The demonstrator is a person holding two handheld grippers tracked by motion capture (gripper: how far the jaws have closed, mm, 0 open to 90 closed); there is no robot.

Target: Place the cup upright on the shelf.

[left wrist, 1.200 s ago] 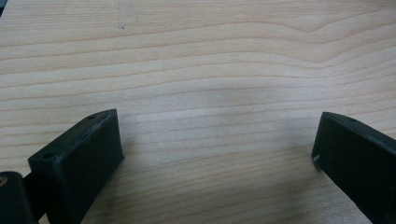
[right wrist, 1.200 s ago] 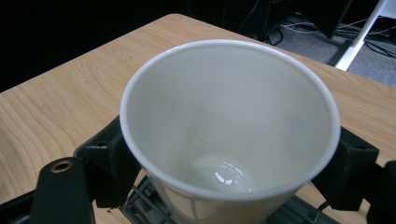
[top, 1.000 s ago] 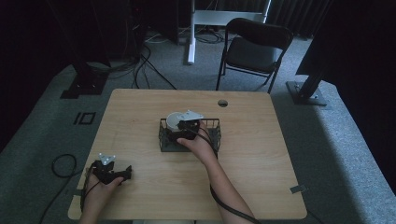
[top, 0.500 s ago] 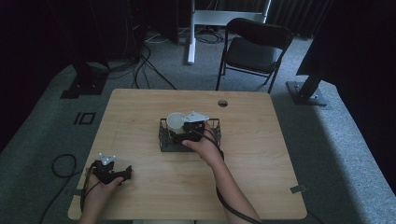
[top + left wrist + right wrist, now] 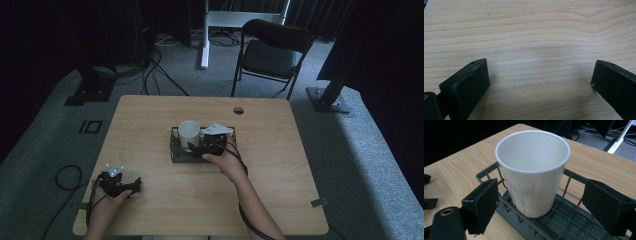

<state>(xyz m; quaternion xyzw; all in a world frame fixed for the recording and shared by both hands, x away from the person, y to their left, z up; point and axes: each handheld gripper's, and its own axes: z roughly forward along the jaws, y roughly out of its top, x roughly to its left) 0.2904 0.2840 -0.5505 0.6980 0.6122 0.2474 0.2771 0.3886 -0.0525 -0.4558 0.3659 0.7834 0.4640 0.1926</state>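
Observation:
A white cup [image 5: 189,134] [image 5: 533,171] stands upright in the left end of a black wire basket [image 5: 176,152] [image 5: 564,222] at the table's middle. My right gripper [image 5: 202,145] [image 5: 540,203] is over the basket just right of the cup, open, with the jaws on either side of the cup but apart from it. My left gripper [image 5: 131,187] [image 5: 540,77] rests near the front left corner of the table, open, with bare wood between its jaws.
The wooden table [image 5: 280,170] has a cable hole [image 5: 238,110] near its far edge. A black folding chair [image 5: 272,52] stands behind the table. Cables [image 5: 65,175] lie on the grey floor at the left.
My right gripper has drawn back to the right, off the cup, which now stands free in the basket. The left gripper has not moved.

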